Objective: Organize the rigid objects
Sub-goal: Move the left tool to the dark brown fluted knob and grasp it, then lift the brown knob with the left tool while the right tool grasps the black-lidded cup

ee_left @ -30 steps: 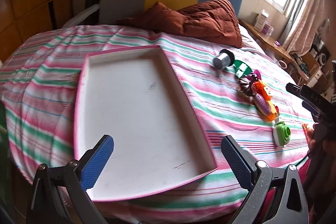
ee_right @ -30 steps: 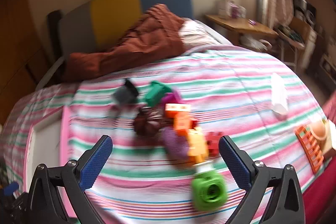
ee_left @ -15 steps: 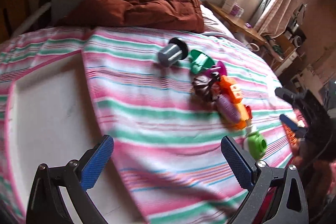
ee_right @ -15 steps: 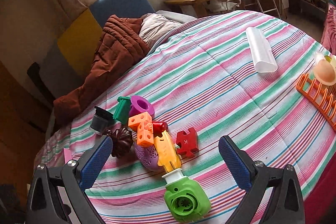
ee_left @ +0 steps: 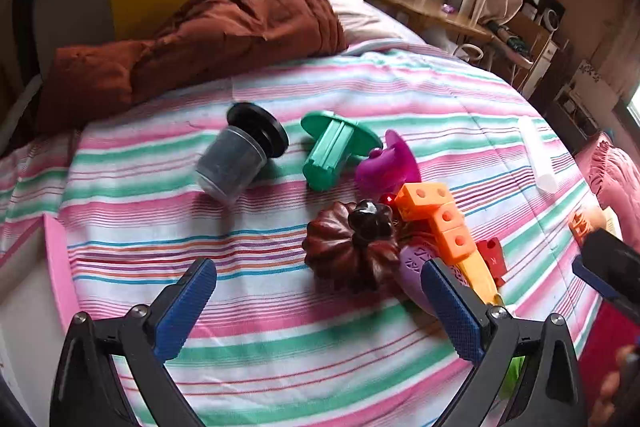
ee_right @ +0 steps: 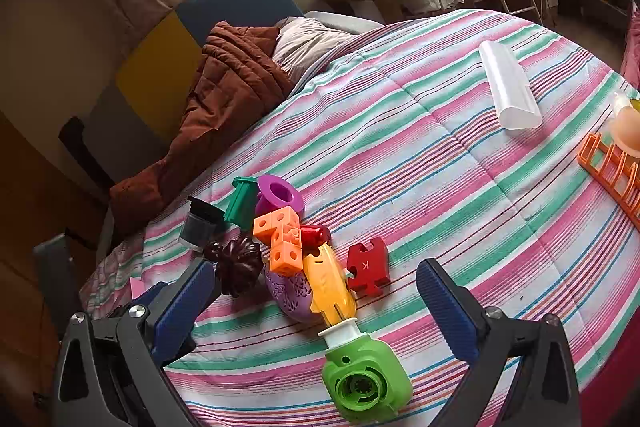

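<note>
The toys lie heaped on the striped bedspread [ee_right: 420,155], not in the pink-rimmed tray [ee_left: 60,267] at its left edge. A dark jar [ee_left: 236,159] lies tipped beside a brown pumpkin [ee_left: 352,251] and orange blocks [ee_right: 280,239]. Left gripper [ee_left: 320,303] and right gripper [ee_right: 316,307] both hover with jaws spread, holding nothing.

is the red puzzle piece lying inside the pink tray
No, the red puzzle piece lies on the striped bedspread beside the yellow toy, not in any tray.
</note>
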Available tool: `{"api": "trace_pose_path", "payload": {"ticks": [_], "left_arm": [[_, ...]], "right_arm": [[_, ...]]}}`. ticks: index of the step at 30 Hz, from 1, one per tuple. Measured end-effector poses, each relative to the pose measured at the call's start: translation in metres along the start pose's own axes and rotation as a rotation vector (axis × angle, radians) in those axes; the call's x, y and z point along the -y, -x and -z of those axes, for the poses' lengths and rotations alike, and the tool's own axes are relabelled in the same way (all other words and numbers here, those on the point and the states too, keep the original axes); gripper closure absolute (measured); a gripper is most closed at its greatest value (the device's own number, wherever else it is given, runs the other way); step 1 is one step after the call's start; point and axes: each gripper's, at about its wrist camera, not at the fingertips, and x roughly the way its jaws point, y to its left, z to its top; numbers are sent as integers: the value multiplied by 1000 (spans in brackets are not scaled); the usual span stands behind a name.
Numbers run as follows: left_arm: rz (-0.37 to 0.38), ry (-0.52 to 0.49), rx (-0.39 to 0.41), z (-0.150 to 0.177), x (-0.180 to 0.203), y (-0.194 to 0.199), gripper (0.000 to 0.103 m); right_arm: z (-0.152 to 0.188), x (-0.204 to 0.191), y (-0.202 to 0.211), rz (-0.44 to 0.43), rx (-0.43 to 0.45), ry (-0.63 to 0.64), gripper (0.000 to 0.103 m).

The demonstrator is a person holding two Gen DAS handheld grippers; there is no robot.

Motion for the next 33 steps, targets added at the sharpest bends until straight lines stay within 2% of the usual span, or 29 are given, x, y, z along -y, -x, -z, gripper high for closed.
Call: {"api": "trace_pose_path", "payload": {"ticks": [2, 4, 6, 7, 8, 9, 11, 12, 13, 14, 19, 22, 28, 33], "left_arm": [[21, 38, -19, -5, -3, -9, 1], [7, 55, -8, -10, -4, -13, 1], [-11, 68, 5, -15, -6, -19, 8], [17, 76, -6, -17, -7, -24, 28], [77, 88, -18, -17, -9, -27, 45], [124, 112, -12, -17, -11, -26, 49], [107, 95, 18, -14, -10, -19, 54], [108, 90, 25, -12, -9, -16, 61], [112, 84, 52, -7, -11, -7, 76], [112, 84, 59, -5, -12, -1, 81], [90, 81, 61, 22, -26, 26, 81], [111, 111, 53, 39, -36, 41, 82], [122, 110, 119, 62, -45, 87, 82], [114, 128, 160, 78, -63, 116, 82]], "right_arm": [[0, 0, 0, -4, -1, -2, 0], [0, -1, -1, -4, -4, 4, 0], [1, -3, -2, -3, -9, 11, 0], [1, -4, -3, -2, -11, 15, 0], [1, -5, -3, 1, -12, 19, 0], [1, -5, -4, 3, -14, 20, 0], [2, -6, -5, 7, -19, 24, 0], [2, -6, -5, 10, -19, 27, 0], [2, -7, -5, 12, -18, 30, 0], [2, -8, -5, 14, -17, 34, 0], [4, -13, -7, 27, -22, 63, 4], [6, -17, -8, 38, -26, 89, 6], [11, -32, -15, 66, -58, 168, 12], [21, -68, -31, 2, -132, 240, 16]]}}
